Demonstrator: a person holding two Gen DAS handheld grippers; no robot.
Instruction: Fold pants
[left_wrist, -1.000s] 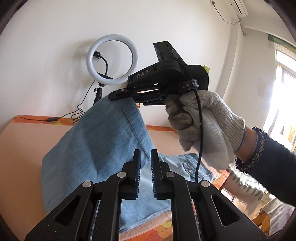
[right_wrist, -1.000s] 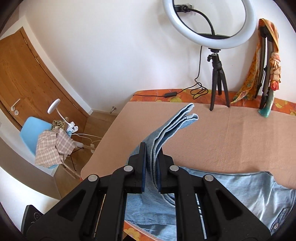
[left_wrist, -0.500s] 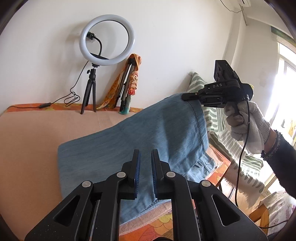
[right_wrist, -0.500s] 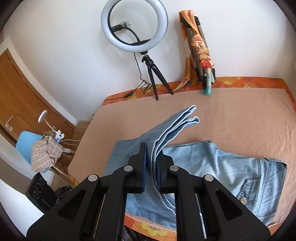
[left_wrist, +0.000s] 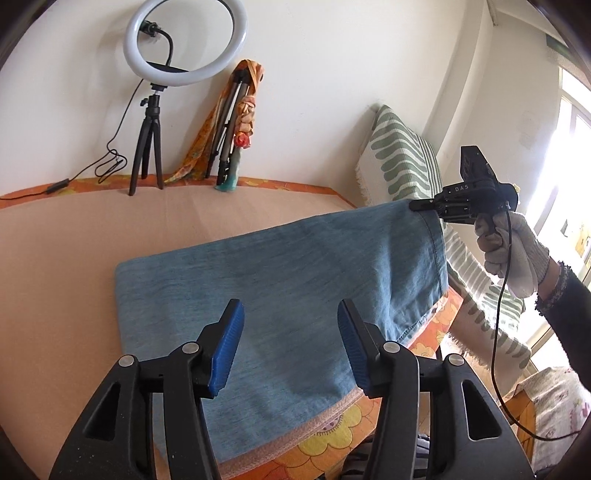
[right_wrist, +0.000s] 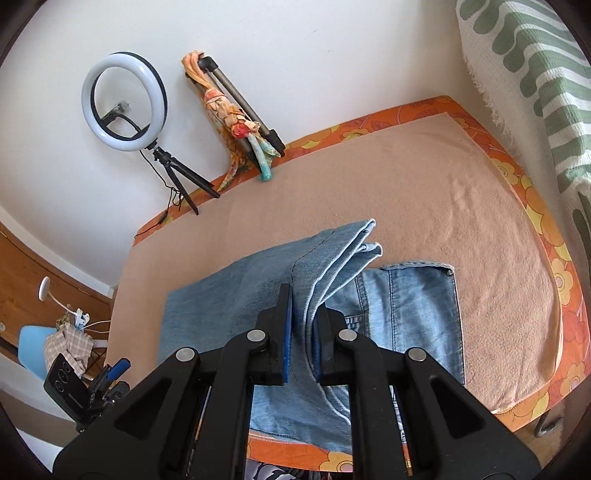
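Jeans: the blue denim jeans lie folded across the near part of a surface under a peach cloth; whether it is a bed or a table I cannot tell. The fold sits at the left, and the leg ends are lifted at the right.
Leg hems: the stacked hems stick out past the right gripper, several layers together, so that both legs travel as one.
Waistband: the waist part with its button lies flat at the right in the right wrist view, where the legs are likely meant to land.
Right gripper: the right gripper is pinched tight on the leg ends, and a gloved hand holds it up at the right, keeping the cloth taut and off the surface.
Left gripper: the left gripper stands spread above the near edge of the denim, pads clear of the cloth. Its jaws have just been opening with nothing between them, so by my reading it has let go of its hold.
Step in hand: laying the legs over, judged about halfway through the fold.
Surroundings: a ring light on a tripod and a folded tripod wrapped in a scarf stand at the far wall, with a striped green throw at the right, all well apart from the jeans.
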